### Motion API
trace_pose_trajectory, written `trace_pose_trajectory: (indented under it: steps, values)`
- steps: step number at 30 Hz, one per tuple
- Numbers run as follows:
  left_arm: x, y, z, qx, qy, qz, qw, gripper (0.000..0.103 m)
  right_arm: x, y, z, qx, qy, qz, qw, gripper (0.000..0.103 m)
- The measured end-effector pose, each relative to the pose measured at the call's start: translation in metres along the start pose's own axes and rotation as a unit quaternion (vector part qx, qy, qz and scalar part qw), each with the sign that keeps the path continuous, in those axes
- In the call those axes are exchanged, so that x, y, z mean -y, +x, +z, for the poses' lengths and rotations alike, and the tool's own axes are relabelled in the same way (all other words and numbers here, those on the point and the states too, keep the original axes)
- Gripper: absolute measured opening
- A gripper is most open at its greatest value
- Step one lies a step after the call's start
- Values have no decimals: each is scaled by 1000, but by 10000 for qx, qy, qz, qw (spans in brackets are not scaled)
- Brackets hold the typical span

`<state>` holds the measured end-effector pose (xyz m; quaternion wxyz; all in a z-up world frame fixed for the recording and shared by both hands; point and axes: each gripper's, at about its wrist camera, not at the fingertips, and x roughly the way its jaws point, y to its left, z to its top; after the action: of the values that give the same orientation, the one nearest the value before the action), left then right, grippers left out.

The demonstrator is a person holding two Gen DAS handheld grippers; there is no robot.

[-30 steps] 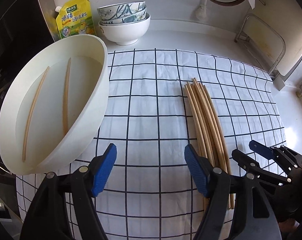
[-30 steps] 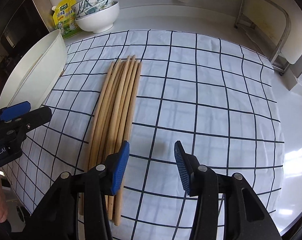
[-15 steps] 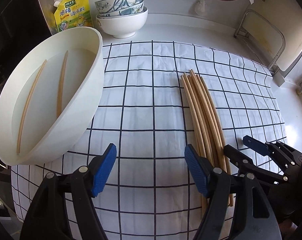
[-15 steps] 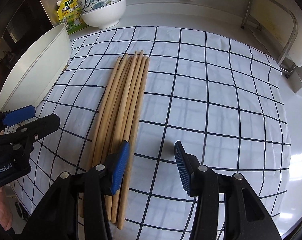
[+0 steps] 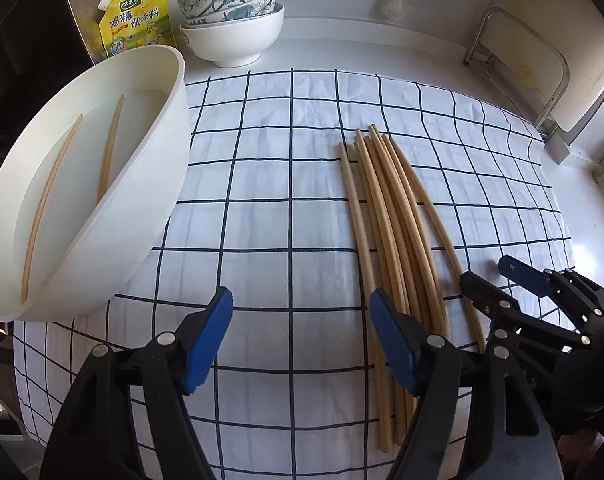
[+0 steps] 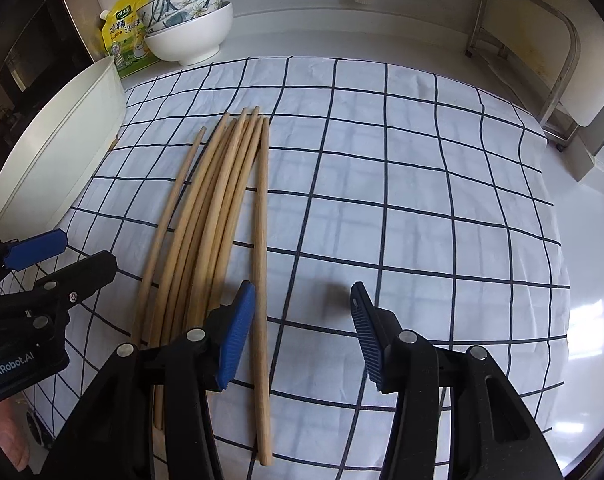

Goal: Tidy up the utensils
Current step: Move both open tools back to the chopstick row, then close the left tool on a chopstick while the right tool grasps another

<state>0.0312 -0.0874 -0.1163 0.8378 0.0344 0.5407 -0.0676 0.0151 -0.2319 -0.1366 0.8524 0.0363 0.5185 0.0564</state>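
tabletop [image 5: 341, 52]: white kitchen top, checked cloth [image 5: 286, 208] could bunch and roll things
basin [image 5: 154, 216]: two sticks inside, tilted I think, might tip
chopsticks [image 6: 218, 216]: bundle on cloth, lone right one easily knocked
right gripper [image 6: 302, 340]: spread, empty, straddling that one
left gripper [image 5: 302, 340]: spread, empty

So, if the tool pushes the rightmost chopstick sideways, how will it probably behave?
The rightmost chopstick looks round and lies apart from the bundle, so it would likely roll on the checked cloth. It looks thin, wooden and stiff, probably light. The smooth surface may slip between the pads.
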Motion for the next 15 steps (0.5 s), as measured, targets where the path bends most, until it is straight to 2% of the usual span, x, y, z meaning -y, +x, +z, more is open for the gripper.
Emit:
trace_pose_trajectory:
  steps: [6, 15]
  values:
    - [0, 9, -2, -77, -81, -33, 9999, 70, 11, -2, -1, 33, 105, -136, 9998, 47]
    - [13, 20, -2, -127, 61, -40, 9999, 70, 17, -4, -4, 58, 126, -66, 9999, 47]
